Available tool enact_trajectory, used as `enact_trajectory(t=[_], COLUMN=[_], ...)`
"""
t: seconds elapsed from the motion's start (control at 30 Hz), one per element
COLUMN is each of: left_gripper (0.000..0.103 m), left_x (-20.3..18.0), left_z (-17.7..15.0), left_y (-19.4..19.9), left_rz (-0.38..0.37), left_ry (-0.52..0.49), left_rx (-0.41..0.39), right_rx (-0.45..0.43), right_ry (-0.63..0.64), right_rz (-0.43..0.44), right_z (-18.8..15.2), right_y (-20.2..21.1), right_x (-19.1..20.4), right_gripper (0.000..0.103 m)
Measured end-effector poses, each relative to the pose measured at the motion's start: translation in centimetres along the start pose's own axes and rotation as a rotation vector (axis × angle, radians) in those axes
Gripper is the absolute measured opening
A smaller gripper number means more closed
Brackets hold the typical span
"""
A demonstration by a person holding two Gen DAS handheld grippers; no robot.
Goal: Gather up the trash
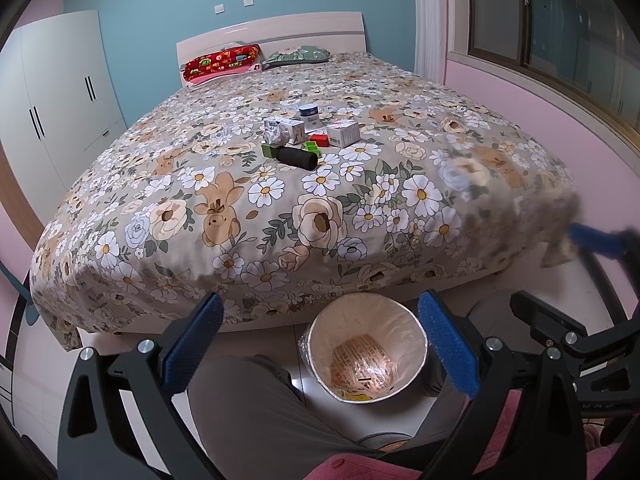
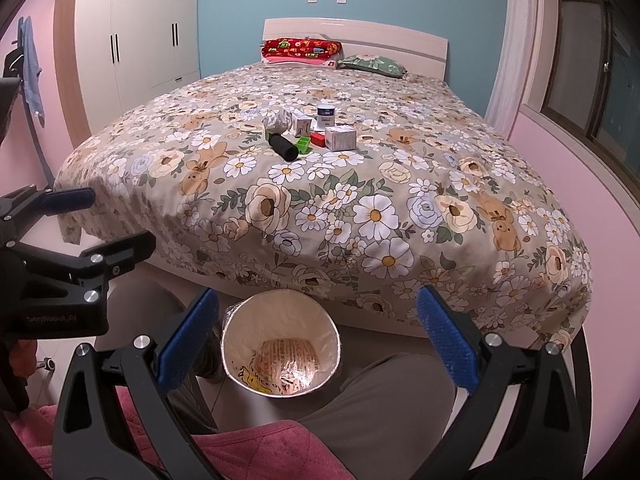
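Left wrist view: the left gripper (image 1: 320, 350), fingers wide apart and empty, hangs above the lined round wastebasket (image 1: 366, 346) on the floor. Small boxes and crumpled paper (image 1: 276, 135) lie mid-bed, well apart.

Right wrist view: the right gripper (image 2: 318, 346) is likewise spread and empty; reaching for the nearest piece looks wisest.

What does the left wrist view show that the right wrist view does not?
Only the left wrist view shows the window glass at close range. Only the right wrist view shows the blue garment hanging left of the wardrobe. Both share the floral bed, its trash cluster around the black cylinder, the lined bin on the floor, and both grippers open and empty: left gripper, right gripper.
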State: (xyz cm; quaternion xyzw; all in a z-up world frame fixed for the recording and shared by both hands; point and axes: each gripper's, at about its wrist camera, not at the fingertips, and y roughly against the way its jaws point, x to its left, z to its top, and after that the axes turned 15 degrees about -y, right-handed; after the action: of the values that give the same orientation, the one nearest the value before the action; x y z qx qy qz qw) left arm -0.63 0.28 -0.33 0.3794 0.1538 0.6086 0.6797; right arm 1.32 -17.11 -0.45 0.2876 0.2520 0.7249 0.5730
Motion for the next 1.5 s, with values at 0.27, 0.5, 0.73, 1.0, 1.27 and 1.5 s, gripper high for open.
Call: enact_trajectory(t=[0.27, 0.5, 0.73, 1.0, 1.27, 1.5], left_gripper=[0.099, 0.099, 0.099, 0.099, 0.099, 0.099], left_x=[1.0, 4.1, 7.7, 11.1, 13.1, 14.2], left_z=[1.0, 4.1, 8.3, 12.3, 15.5, 17.5], left_y=[-0.9, -2.4, -6.2, -11.7, -17.8, -23.6], left_rz=[-0.013, -0.005, -0.020, -0.081, -0.120, -0.152], left_ry=[0.022, 0.085, 0.131, 0.176, 0.194, 0.189], left_rx=[0.020, 0.011, 0.024, 0.033, 0.039, 0.087], right_rx=[0.017, -0.025, -0.030, -0.010, 0.014, 0.054], right_ry=[0.019, 0.015, 0.001, -0.009, 0.014, 0.092], right_rz=[0.011, 0.007, 0.035, 0.042, 0.057, 0.061], right_z=[0.9, 4.4, 9.7, 15.1, 19.9, 22.9], right_y=[-0.7, -1.7, -4.6, -10.5, -17.8, -24.3], right_x=[0.3, -0.5, -2.0, -2.9, -2.9, -1.4], right_gripper=[0.097, 0.097, 0.097, 0.097, 0.097, 0.097])
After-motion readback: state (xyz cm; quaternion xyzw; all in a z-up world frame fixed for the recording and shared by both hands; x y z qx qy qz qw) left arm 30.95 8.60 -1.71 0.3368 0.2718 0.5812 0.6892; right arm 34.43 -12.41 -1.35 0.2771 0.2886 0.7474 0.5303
